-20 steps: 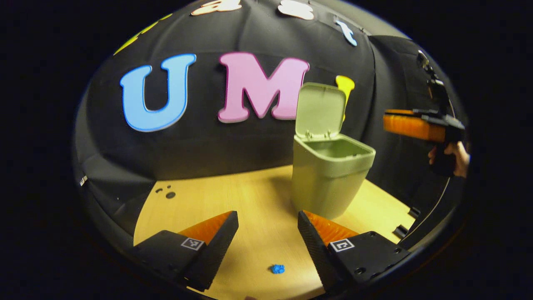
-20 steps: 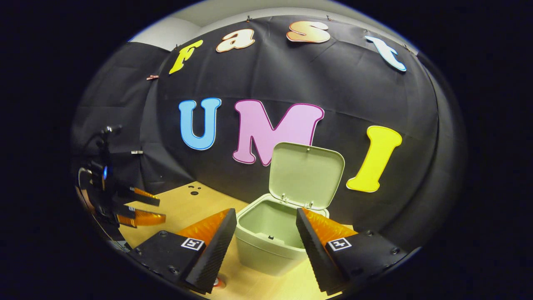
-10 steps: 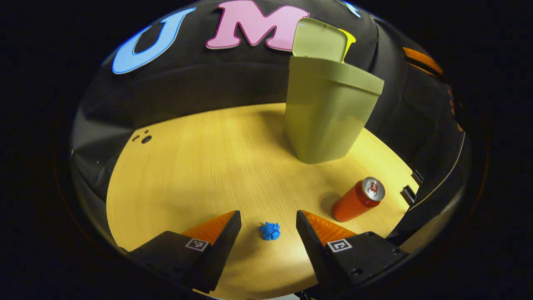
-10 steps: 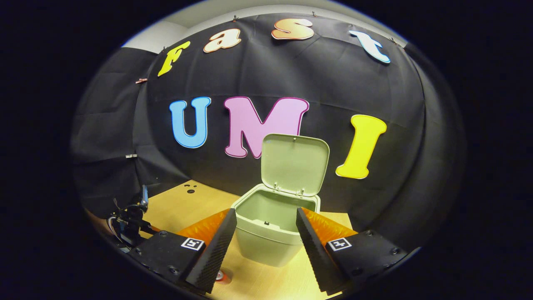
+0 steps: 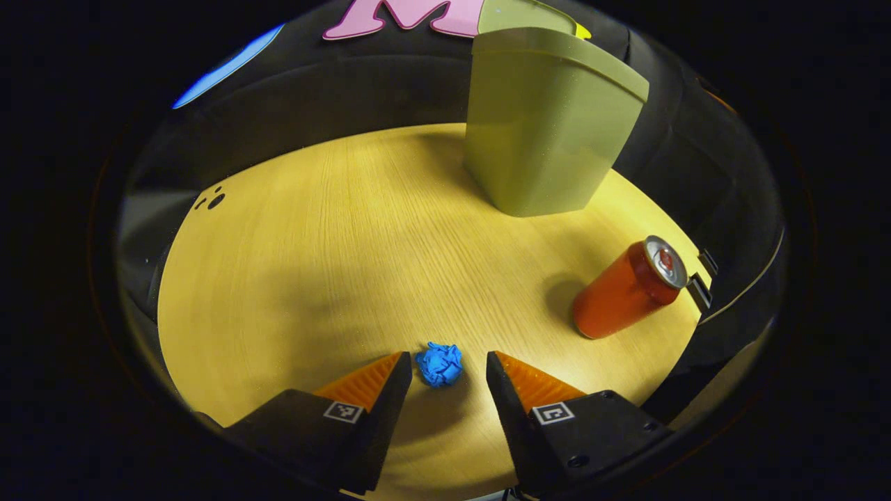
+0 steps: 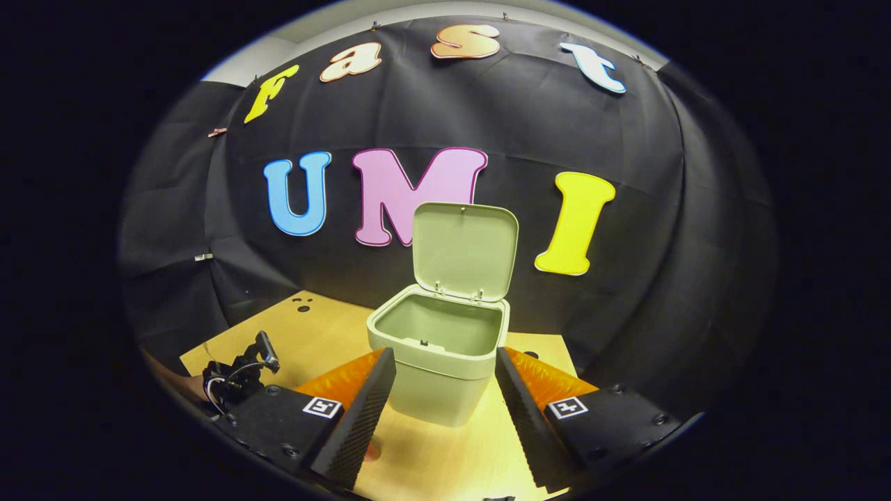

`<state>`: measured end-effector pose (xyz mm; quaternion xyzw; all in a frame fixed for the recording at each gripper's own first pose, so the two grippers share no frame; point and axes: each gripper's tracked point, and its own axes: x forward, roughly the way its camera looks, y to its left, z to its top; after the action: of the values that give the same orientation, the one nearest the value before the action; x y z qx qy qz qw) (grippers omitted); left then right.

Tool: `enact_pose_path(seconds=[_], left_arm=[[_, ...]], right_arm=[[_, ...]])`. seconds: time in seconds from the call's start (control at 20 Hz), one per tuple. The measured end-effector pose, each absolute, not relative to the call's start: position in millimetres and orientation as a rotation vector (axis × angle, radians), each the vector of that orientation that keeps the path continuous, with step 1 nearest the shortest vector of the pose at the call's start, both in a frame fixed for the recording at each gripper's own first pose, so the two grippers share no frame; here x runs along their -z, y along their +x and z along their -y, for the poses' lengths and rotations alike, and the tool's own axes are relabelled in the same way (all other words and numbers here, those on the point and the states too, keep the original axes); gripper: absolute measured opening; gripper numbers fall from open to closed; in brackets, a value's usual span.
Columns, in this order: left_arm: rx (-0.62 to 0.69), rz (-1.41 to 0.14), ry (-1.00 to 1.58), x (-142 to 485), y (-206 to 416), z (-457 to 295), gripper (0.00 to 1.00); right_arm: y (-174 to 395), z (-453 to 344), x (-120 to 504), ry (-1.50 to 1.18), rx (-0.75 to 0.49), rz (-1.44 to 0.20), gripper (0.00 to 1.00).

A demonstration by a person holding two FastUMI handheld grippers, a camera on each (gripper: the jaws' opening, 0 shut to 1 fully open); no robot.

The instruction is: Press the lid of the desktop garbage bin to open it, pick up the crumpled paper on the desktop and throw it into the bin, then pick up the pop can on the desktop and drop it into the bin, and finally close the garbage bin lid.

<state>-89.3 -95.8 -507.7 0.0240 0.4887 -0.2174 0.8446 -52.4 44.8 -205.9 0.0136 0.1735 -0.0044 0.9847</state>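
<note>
My left gripper (image 5: pixel 440 362) stands spread, its fingers flanking the paper (image 5: pixel 439 364) at six o'clock on the table (image 5: pixel 334 229), not touching it yet; I judge this lines up a pinch. At three o'clock the can (image 5: pixel 623 290) stands well apart, and the bin (image 5: pixel 546 122) sits at one o'clock, so nothing blocks the grab. My right gripper (image 6: pixel 444 383) hangs apart and empty, facing the bin's mouth at six o'clock with its lid (image 6: pixel 465 250) upright, ready for drops.
</note>
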Motion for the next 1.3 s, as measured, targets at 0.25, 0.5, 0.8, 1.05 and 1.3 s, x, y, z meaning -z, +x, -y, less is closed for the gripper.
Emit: enact_pose_path(seconds=[0.25, 0.5, 0.8, 1.05, 1.3], left_arm=[[0.471, -1.047, 0.069, 511, -84, 87, 0.31], [0.462, -1.054, 0.055, 509, -85, 84, 0.25], [0.496, -1.052, 0.074, 506, -93, 89, 0.25], [0.496, -1.046, 0.044, 501, -96, 91, 0.18], [0.491, -1.004, -0.02, 475, -90, 86, 0.17]], right_arm=[[-62, -37, 208, 0.029, 0.034, -0.364, 0.92], [-63, -40, 211, 0.049, 0.029, -0.365, 0.92], [-62, -47, 213, 0.043, 0.001, -0.375, 0.92], [-62, -48, 213, 0.048, -0.003, -0.372, 0.92], [-64, -50, 217, 0.047, -0.006, -0.375, 0.92]])
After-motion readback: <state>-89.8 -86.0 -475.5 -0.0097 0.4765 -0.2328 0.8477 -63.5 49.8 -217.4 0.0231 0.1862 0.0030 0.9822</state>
